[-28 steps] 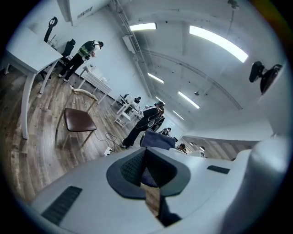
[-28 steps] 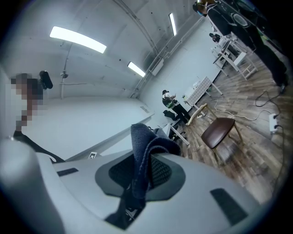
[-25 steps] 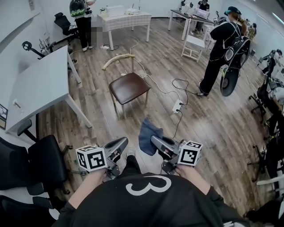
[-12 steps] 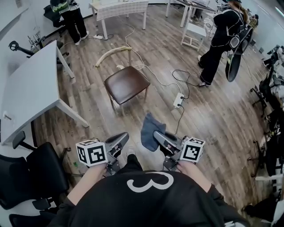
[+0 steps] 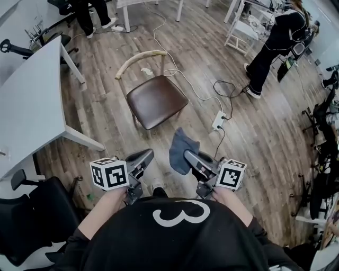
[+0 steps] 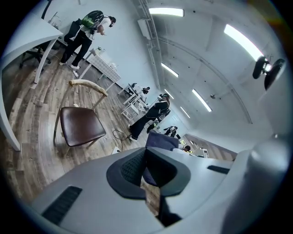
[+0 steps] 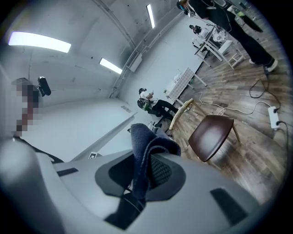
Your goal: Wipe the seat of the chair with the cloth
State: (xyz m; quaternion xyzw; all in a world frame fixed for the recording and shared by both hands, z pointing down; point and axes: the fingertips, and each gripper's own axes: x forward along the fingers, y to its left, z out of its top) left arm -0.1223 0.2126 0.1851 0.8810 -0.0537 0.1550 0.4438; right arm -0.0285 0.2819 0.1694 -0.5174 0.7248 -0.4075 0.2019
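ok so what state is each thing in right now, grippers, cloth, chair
left gripper, shut, nothing in it
right gripper, shut on the cloth
cloth, bunched, sticking out past the jaws, clear of the chair
chair, upright on the floor, seat bare, nothing touching it

Looked like an open lab-style workroom: white table (image 5: 29,103) at left, black office chair (image 5: 29,214) lower left, power strip (image 5: 219,120) on plank floor (image 5: 265,153), ceiling strip lights (image 6: 165,11).
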